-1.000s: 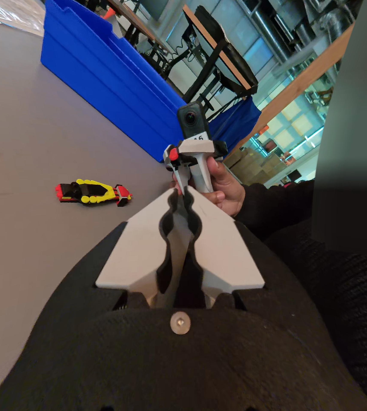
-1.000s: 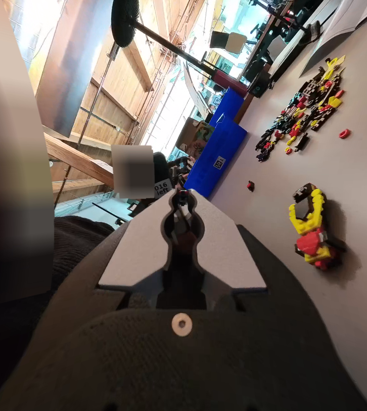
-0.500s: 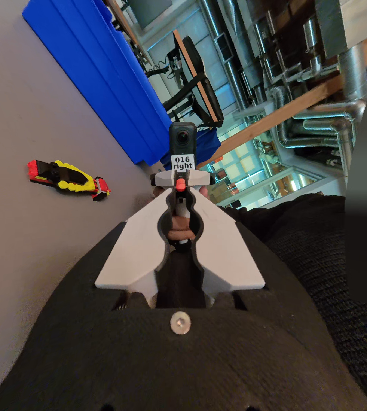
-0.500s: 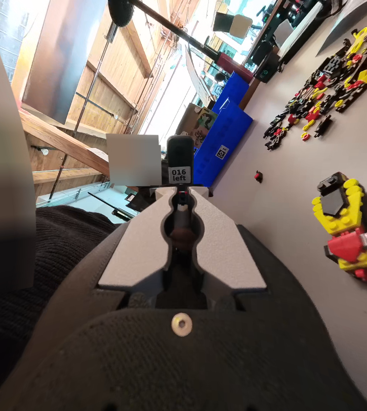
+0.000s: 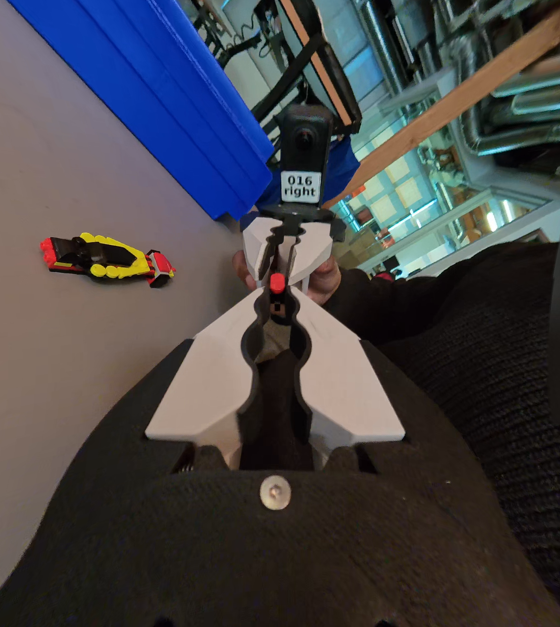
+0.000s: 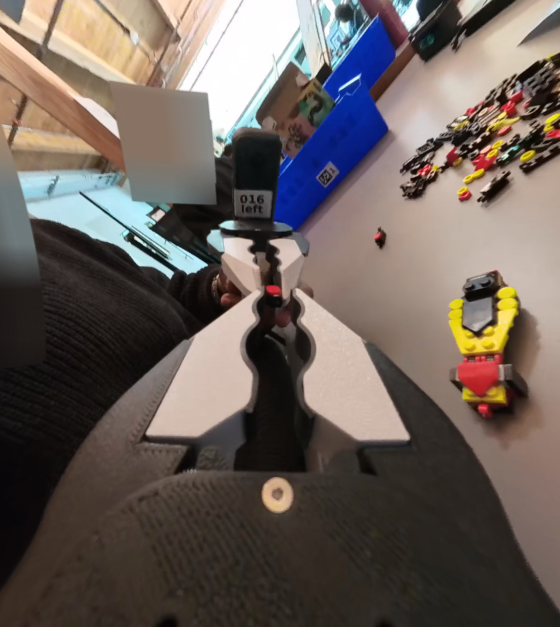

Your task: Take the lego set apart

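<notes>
Both hand-held grippers closed in, tip-to-tip, pinching small red piece [image 5: 276, 282].

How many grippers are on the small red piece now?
2. The left gripper and the right gripper face each other tip to tip, each closed on one end of the red piece. The exact contact points are partly hidden by the fingers.

Left claw [image 5: 276, 293] and right claw [image 6: 273, 298] face tip to tip, both clamped on one small red piece [image 5: 276, 282].
</notes>
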A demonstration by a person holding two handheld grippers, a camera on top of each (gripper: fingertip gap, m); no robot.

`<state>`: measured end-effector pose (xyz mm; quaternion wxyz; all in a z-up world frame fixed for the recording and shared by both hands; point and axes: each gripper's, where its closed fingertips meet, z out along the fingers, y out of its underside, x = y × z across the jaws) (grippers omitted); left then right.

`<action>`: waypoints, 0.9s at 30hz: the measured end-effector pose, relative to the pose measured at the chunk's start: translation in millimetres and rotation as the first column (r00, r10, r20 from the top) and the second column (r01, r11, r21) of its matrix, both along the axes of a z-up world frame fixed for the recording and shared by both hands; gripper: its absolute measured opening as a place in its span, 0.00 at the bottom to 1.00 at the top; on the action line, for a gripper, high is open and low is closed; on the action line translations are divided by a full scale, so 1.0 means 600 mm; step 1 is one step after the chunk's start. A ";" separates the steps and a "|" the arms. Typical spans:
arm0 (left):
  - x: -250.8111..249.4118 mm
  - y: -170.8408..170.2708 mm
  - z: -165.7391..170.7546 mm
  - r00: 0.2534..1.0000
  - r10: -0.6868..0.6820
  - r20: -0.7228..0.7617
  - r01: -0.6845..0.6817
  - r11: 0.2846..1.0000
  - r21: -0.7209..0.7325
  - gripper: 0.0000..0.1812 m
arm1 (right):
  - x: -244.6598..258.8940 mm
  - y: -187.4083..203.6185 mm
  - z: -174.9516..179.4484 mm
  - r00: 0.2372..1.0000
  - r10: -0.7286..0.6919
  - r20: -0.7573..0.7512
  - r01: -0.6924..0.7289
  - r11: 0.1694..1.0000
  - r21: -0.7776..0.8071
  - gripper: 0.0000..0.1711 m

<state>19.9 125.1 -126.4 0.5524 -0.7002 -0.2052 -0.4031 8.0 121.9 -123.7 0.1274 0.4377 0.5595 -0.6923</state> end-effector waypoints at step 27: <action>0.139 -0.011 -0.042 0.895 -0.363 -0.258 0.325 0.929 -0.178 0.04 | 0.020 -0.015 0.006 0.995 0.096 0.027 -0.096 0.995 -0.031 0.03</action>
